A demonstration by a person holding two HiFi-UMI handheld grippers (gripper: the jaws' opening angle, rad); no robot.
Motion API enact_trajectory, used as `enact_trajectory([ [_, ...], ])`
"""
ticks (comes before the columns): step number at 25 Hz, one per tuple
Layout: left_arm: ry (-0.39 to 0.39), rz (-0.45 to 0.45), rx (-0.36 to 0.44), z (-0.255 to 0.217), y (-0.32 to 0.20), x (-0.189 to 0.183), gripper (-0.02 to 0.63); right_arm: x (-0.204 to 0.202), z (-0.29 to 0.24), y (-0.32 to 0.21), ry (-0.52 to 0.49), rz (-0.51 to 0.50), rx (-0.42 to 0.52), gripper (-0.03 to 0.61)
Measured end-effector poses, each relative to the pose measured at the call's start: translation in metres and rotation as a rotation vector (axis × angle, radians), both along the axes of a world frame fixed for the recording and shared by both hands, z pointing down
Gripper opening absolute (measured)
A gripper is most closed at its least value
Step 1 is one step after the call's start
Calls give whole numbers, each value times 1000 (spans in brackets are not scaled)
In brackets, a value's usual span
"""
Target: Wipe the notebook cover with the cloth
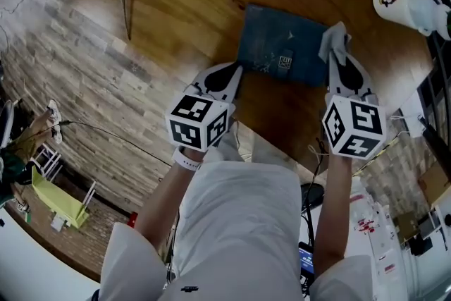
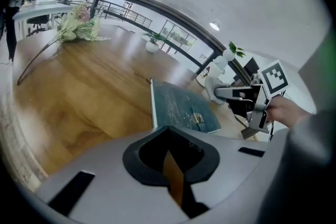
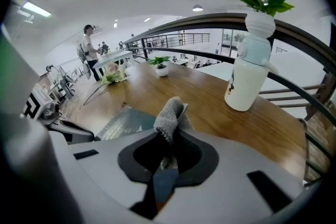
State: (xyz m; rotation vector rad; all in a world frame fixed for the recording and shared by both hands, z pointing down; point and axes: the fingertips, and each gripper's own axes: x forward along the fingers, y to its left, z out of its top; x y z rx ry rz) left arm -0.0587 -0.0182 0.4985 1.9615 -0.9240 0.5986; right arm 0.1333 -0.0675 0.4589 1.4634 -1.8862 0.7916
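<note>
We held the grey cloth [image 1: 334, 39] in the jaws of the right gripper [image 1: 343, 61] over the notebook [image 1: 275, 46] corner; the left gripper [image 1: 224, 77] had its jaws closed, empty

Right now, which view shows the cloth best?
The right gripper view: the cloth sits close, pinched in the right hand-held gripper. The head view shows it at the notebook corner; the left gripper view, small and far.

Left gripper [image 1: 232, 74] closed, empty — right gripper [image 1: 338, 56] clamped on cloth [image 1: 334, 39].
</note>
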Motion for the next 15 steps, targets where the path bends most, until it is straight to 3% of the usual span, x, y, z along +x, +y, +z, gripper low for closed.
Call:
enact_trajectory([
  [15,19,-39,-11,5,4,0,18,-145,8,16,-191,-307,-30,37],
])
